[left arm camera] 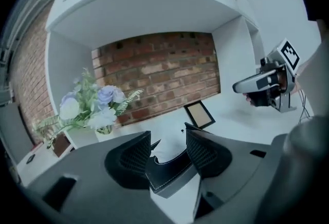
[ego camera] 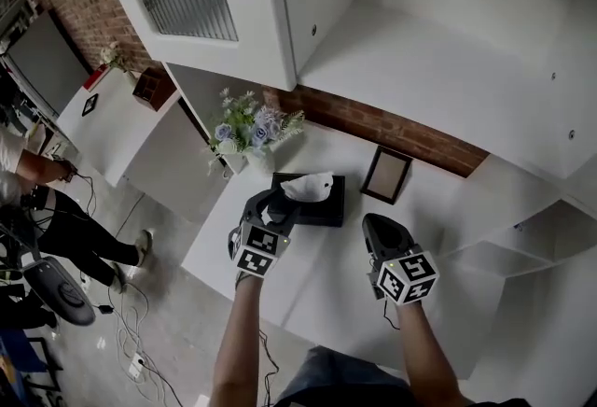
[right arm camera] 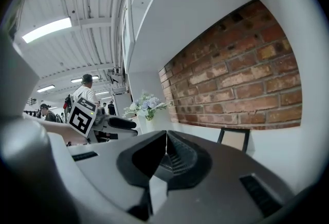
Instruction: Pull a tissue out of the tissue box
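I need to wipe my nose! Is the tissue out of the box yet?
Not yet. Done: the left gripper is at the tissue box, jaws apart. In hand: the tissue sticks up from the box by those jaws, not gripped. Left: shut on it and pull it free. The right gripper is shut and empty, off to the side.

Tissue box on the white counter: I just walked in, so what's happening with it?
A person holds a gripper in each hand. The left gripper, open, is at the black tissue box, whose white tissue sticks up just beyond the jaws, not yet gripped. The right gripper is shut and empty, off to the side near the picture frame.
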A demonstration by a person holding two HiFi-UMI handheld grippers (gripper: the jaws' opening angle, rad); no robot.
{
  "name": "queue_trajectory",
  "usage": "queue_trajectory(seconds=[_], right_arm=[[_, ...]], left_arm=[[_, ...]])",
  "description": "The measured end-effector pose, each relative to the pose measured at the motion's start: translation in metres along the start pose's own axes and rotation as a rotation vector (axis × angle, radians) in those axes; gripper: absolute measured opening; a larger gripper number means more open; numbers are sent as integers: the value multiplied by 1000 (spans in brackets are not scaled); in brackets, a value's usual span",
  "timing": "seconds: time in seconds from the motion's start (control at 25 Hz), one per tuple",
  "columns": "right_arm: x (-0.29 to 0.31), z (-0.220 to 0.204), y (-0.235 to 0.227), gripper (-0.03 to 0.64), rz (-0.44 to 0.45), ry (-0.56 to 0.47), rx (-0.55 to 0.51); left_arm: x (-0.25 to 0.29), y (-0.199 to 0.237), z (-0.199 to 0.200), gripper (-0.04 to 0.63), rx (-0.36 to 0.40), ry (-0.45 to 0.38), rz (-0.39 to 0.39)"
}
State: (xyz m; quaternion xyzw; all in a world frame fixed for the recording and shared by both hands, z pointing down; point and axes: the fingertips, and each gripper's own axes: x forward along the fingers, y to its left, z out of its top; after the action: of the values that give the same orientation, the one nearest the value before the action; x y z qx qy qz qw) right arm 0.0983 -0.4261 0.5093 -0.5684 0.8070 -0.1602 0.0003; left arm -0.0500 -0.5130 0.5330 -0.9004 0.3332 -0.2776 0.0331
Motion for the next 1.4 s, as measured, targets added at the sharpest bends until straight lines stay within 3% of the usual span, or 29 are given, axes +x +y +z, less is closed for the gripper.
queue_trajectory(seconds=[0.24, 0.44, 0.6, 0.84, 1.16, 1.4], right_arm=[[13, -11, -5, -2, 8, 31, 4], [20, -20, -9, -2, 12, 50, 11], [22, -25, -10, -2, 13, 60, 18], [19, -28, -15, -2, 6, 67, 19], [19, -31, -12, -2, 8, 77, 20], [19, -31, -14, -2, 3, 77, 19]], left_arm=[[37, 5, -17, 195, 191, 143, -117], [61, 6, -46, 195, 352, 318, -212], [73, 7, -61, 195, 426, 389, -250], [80, 9, -67, 187, 464, 432, -266], [86, 7, -69, 113, 590, 477, -268], [89, 5, -74, 29, 642, 489, -266]])
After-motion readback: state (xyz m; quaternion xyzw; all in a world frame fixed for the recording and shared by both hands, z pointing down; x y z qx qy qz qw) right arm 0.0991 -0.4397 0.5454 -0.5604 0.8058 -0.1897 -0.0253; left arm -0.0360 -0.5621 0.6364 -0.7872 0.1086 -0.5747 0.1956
